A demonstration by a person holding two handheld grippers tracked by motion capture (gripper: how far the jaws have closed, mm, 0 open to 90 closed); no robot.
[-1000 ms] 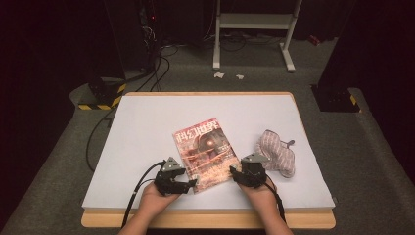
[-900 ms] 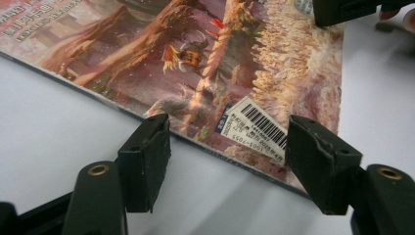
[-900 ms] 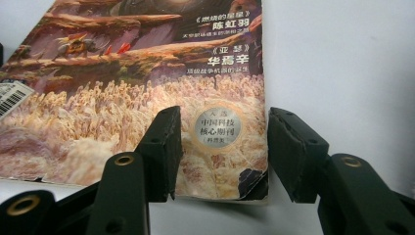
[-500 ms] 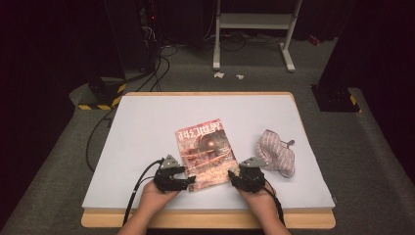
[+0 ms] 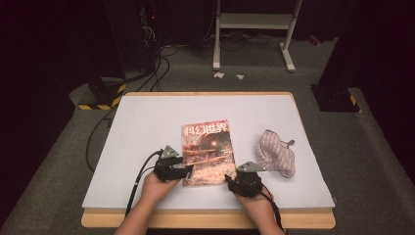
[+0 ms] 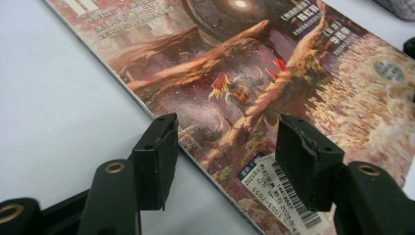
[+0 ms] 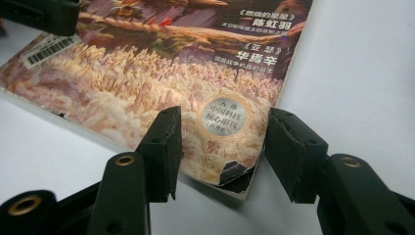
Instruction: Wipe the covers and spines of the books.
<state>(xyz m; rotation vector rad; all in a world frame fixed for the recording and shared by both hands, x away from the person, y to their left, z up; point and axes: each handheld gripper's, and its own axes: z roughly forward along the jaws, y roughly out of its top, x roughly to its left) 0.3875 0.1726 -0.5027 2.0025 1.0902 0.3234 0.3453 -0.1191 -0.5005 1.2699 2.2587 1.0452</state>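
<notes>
Since the earlier frames, your left gripper (image 5: 188,171) has slid in toward the magazine (image 5: 207,152), and its jaws have just been closing, with the near left edge of the cover between them. That magazine lies flat on the white table (image 5: 147,122), just below the middle of the high view, its title toward the top of the frame. In the left gripper view the two pads straddle the spine edge near the barcode sticker (image 6: 281,191), spread apart and not yet pressing on anything. Your right gripper (image 7: 222,147) sits at the magazine's lower right corner, jaws spread to either side of the round silver seal (image 7: 224,119), gripping nothing; that corner (image 7: 235,177) is already curled and torn. I judge this the weak spot: close the right jaws there and you may catch just the cover sheet and tear it further. On the left, closing across a flat edge could simply push the magazine sideways toward the sleep mask (image 5: 275,152) lying just right of it.
</notes>
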